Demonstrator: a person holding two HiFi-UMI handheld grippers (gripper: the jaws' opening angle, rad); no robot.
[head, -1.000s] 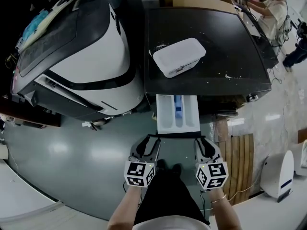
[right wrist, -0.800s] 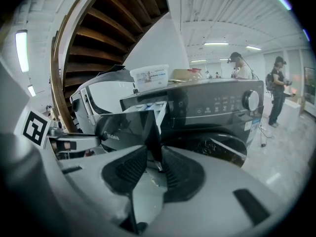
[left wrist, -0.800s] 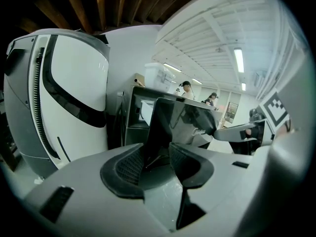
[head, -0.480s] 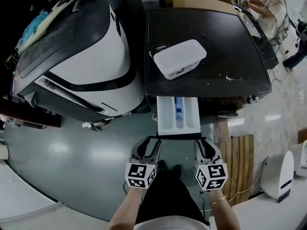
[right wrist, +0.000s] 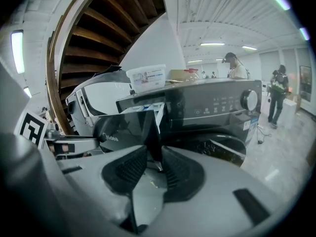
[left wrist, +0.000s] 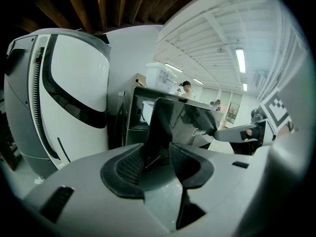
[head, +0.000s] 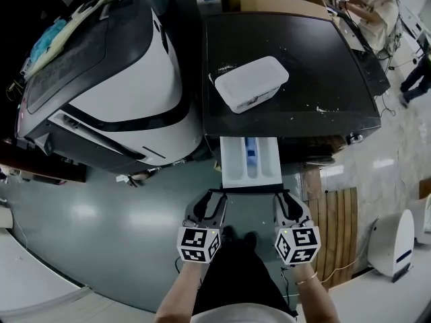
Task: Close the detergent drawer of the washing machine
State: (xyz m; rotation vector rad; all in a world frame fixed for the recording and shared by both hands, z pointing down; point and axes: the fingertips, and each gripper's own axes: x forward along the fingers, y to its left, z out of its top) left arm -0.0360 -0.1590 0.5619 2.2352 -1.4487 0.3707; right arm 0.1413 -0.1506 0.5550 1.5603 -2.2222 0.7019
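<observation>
Found the drawer (head: 234, 160) pulled out of the black washer (head: 303, 66), its white tray open to the head view and its dark panel (head: 249, 191) nearest the person. Saw a white lidded tub (head: 250, 79) lying aslant on the washer's top, toward its left front. Noted a big white-and-black machine (head: 128, 73) just left of the washer, over a grey floor (head: 101, 214).

Met the left gripper (head: 210, 196) at the panel's left end and the right gripper (head: 283, 196) at its right end, level with each other, marker cubes toward the person, a forearm (head: 180, 295) behind each. Read the left jaws as standing wide, pads apart, with the panel's left edge showing in the gap and the rest of the glossy face running off behind the right pad. Read the right jaws the same way, mirrored: pads apart, the panel's right edge in the gap, its logo side passing behind the left pad. Saw nothing pinched by either pair. Could not tell whether the tips touched the panel.
</observation>
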